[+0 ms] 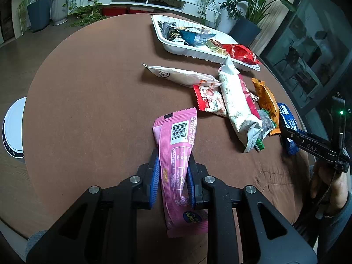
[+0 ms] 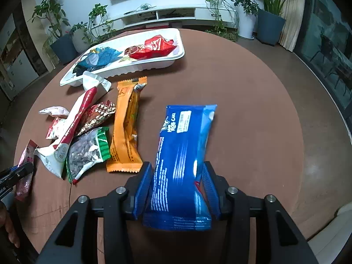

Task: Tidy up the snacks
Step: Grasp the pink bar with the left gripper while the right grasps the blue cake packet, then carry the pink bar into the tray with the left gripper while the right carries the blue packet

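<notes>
My left gripper is shut on a pink snack bar and holds it over the brown round table. My right gripper is shut on a blue snack pack; it also shows in the left wrist view. A white tray at the far side holds several snacks, including a red bag. Loose snacks lie between: a white and red pack, an orange bar, a green-edged seed pack and a beige pack.
A white round device sits on the floor left of the table. Potted plants and a white low cabinet stand beyond the table. A glass wall is at the right.
</notes>
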The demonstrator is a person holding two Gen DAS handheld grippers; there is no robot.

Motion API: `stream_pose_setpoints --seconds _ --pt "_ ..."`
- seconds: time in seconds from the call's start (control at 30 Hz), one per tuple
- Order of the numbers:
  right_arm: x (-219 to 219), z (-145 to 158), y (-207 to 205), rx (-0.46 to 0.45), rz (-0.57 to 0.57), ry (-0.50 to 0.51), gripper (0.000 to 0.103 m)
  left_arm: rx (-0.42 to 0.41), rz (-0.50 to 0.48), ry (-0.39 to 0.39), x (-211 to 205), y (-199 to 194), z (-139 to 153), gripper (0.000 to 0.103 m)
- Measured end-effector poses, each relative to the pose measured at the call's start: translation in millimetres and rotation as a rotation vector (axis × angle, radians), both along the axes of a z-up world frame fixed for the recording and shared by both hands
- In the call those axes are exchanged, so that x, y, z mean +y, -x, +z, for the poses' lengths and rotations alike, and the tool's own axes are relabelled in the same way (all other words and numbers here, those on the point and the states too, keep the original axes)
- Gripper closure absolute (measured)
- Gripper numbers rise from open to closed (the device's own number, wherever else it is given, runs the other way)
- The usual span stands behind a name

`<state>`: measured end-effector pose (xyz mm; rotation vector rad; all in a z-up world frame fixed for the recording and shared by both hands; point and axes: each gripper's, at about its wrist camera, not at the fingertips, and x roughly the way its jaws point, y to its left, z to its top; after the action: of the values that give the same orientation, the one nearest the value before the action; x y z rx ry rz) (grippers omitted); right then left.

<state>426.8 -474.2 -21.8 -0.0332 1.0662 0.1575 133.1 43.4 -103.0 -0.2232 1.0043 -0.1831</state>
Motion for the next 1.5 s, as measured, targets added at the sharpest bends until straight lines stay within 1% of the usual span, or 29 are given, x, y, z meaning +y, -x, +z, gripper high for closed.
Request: stream_pose_setpoints --seconds 0.1,0.2,0.23,0.27,0.37,0.57,0.73,1.0,1.17,1.27,1.43,1.5 --pt "0 -1 -2 -0.011 0.002 0.001 0.053 -0.002 0.001 0.002 0 0 0 0.083" --pt "-4 0 -2 -0.021 -0.005 -0.005 0.061 -0.006 0.003 0.003 1 3 0 0.083" --pt "-5 0 -3 -0.023 -0.01 -0.001 0.068 -0.007 0.003 0.004 1 3 0 0.083" --pt "-7 0 -3 -0.022 -0.014 -0.008 0.071 -0.008 0.004 0.006 2 3 0 0.083" --pt "-9 0 -3 -0.019 -0.016 -0.024 0.073 -0.01 0.005 0.011 3 4 0 0.083" --pt "-15 2 0 -0.016 -0.029 -0.074 0.074 -0.014 0.011 0.028 6 6 0 0.084" --pt "-21 12 8 -0.04 -0.044 -0.116 0.075 -0.01 0.017 0.054 9 7 0 0.084" --pt "-38 26 17 -0.048 -0.074 -0.206 0.075 -0.018 0.018 0.097 10 7 6 0.084" --pt "-55 34 15 -0.057 -0.11 -0.25 0.075 -0.042 0.023 0.132 16 4 20 0.084" --pt "-66 37 11 -0.064 -0.133 -0.269 0.075 -0.066 0.035 0.142 22 -3 33 0.084" --pt "-86 48 -2 -0.092 -0.172 -0.281 0.075 -0.112 0.046 0.134 32 -21 59 0.084" --pt "-95 58 -10 -0.115 -0.189 -0.284 0.075 -0.134 0.048 0.133 37 -31 71 0.084"
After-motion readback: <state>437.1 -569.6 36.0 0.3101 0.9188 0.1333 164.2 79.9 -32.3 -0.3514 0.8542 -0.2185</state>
